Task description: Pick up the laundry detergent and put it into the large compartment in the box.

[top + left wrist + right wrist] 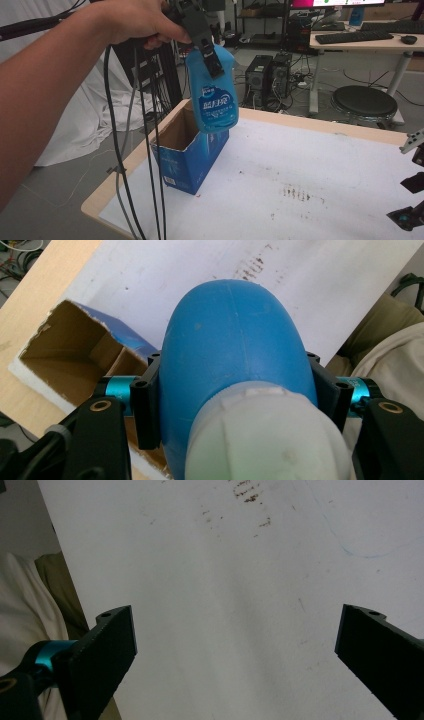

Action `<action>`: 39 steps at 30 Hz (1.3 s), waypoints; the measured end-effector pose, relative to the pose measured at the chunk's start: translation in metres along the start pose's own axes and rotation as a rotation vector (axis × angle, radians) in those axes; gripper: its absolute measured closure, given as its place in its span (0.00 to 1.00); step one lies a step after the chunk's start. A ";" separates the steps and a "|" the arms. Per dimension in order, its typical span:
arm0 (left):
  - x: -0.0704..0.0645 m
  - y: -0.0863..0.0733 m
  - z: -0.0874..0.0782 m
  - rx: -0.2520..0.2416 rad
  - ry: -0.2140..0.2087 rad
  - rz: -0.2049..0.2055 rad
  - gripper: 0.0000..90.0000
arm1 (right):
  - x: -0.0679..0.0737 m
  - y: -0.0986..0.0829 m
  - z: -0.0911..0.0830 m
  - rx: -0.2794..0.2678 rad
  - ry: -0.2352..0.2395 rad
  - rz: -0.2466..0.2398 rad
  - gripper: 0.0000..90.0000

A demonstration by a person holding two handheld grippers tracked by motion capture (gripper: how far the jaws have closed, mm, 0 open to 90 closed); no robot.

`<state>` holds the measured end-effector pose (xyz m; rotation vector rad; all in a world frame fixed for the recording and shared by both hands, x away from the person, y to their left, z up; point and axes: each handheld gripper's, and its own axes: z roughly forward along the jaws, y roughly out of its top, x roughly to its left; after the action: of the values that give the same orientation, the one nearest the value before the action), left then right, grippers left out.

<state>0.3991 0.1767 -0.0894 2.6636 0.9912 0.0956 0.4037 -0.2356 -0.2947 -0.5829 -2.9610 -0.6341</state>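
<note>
Blue bottle point(214, 95) w/ white cap; label front.

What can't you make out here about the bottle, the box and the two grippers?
- Bottle: label print too small, high view.
- Bottle's bottom: hidden by its own body, left gripper view.
- Box floor: hidden by bottle and left gripper.
- Right gripper: cut off by the edge, high view.

Matt plastic bottle point(232, 355), cardboard box point(186, 152).
</note>
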 end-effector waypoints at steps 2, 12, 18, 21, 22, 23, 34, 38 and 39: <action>0.003 -0.005 -0.004 -0.008 0.007 0.005 0.42 | 0.000 0.000 -0.001 0.003 -0.001 0.005 0.02; 0.016 -0.026 -0.025 -0.015 0.048 0.022 0.42 | -0.002 -0.003 -0.003 0.002 -0.010 0.015 0.02; 0.029 -0.039 -0.021 0.023 0.092 -0.007 0.42 | -0.001 -0.002 -0.002 0.002 -0.016 0.020 0.02; 0.035 -0.045 -0.013 0.038 0.107 -0.014 0.42 | -0.001 -0.002 -0.002 0.001 -0.016 0.020 0.02; 0.036 -0.046 -0.011 0.041 0.107 -0.010 0.42 | -0.001 -0.002 -0.002 0.001 -0.017 0.020 0.02; 0.038 -0.048 -0.008 0.047 0.109 -0.012 0.42 | -0.001 -0.002 -0.002 0.002 -0.017 0.022 0.02; 0.055 -0.063 0.021 0.078 0.099 -0.007 0.42 | -0.003 -0.001 -0.001 0.001 -0.022 0.035 0.02; 0.057 -0.064 0.033 0.093 0.092 0.007 0.42 | -0.004 -0.001 0.000 0.003 -0.020 0.037 0.02; 0.059 -0.065 0.038 0.096 0.088 0.012 0.42 | -0.004 -0.001 0.000 0.003 -0.020 0.039 0.02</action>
<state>0.4094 0.2515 -0.1476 2.7743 1.0307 0.1728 0.4075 -0.2376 -0.2956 -0.6491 -2.9604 -0.6233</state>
